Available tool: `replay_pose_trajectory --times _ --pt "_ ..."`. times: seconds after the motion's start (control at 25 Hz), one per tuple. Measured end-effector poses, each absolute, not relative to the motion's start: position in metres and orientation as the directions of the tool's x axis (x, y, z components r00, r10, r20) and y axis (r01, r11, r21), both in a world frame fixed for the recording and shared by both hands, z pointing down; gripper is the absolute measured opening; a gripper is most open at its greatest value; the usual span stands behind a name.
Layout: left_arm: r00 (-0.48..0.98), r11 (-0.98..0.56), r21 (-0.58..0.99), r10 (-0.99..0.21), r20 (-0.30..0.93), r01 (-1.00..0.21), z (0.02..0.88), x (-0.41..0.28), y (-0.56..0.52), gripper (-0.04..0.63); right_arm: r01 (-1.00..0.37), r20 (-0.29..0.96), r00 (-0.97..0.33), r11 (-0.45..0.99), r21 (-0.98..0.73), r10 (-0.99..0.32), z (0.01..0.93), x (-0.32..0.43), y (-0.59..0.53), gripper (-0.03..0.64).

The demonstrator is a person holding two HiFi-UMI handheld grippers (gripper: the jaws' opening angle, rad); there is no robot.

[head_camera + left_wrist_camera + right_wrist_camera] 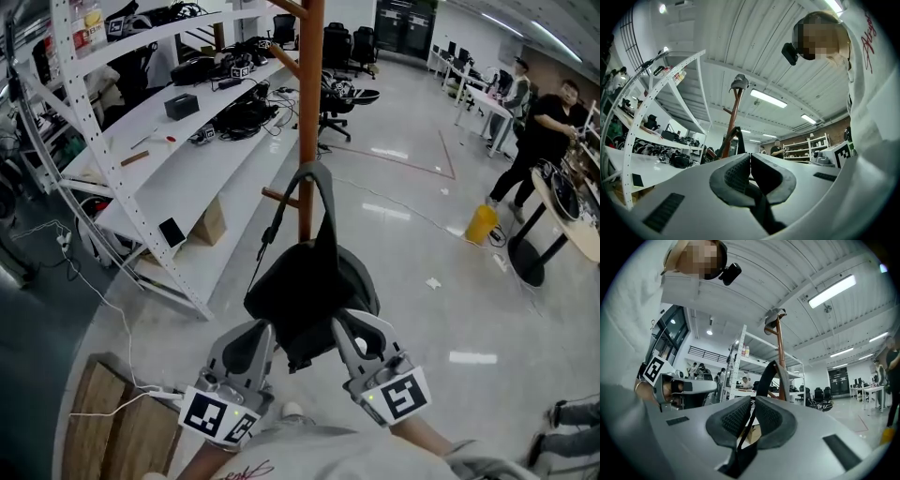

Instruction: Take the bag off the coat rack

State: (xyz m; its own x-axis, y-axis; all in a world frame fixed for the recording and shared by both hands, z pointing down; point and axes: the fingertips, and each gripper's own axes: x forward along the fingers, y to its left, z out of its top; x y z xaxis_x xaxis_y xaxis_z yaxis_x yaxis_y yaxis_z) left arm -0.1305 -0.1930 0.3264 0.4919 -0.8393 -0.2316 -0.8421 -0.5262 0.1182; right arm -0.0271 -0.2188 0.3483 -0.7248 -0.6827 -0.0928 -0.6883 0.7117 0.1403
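A black bag (305,281) hangs by its grey strap (319,187) from a peg (279,197) on the wooden coat rack pole (310,112). My left gripper (261,330) and right gripper (345,328) sit close under the bag's bottom, one on each side, and the bag hides their tips. In the left gripper view the left gripper (750,161) is shut with nothing between the pads; the strap (732,138) and pole (735,112) rise ahead. The right gripper (752,404) is shut too. A thin dark cord (743,432) shows in its slit, and I cannot tell if it is pinched.
White shelving (159,141) with cables and gear stands at the left. A wooden pallet (103,422) lies at the lower left. Office chairs (337,94) stand behind the pole. A person (539,131), a table (572,225) and a yellow object (480,225) are at the right.
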Motion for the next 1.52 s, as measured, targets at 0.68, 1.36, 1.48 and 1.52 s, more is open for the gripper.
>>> replay_pose_trajectory --times 0.68,1.36,1.48,1.52 --pt "0.506 -0.546 0.136 -0.827 -0.244 -0.827 0.326 -0.136 -0.229 0.020 -0.747 -0.012 -0.657 0.648 0.148 -0.754 0.346 -0.037 -0.273 0.023" --pt "0.428 -0.465 0.129 -0.872 -0.239 -0.876 0.325 -0.142 -0.237 0.020 -0.790 0.034 -0.589 0.585 0.185 -0.807 0.316 -0.059 -0.415 0.202" --pt "0.415 -0.452 0.125 -0.878 -0.239 -0.883 0.323 -0.146 -0.239 0.020 -0.791 0.058 -0.582 0.581 0.190 -0.811 0.322 -0.066 -0.427 0.202" --pt "0.412 -0.448 0.123 -0.880 -0.238 -0.886 0.324 -0.148 -0.239 0.020 -0.792 0.058 -0.581 0.580 0.191 -0.812 0.324 -0.067 -0.430 0.202"
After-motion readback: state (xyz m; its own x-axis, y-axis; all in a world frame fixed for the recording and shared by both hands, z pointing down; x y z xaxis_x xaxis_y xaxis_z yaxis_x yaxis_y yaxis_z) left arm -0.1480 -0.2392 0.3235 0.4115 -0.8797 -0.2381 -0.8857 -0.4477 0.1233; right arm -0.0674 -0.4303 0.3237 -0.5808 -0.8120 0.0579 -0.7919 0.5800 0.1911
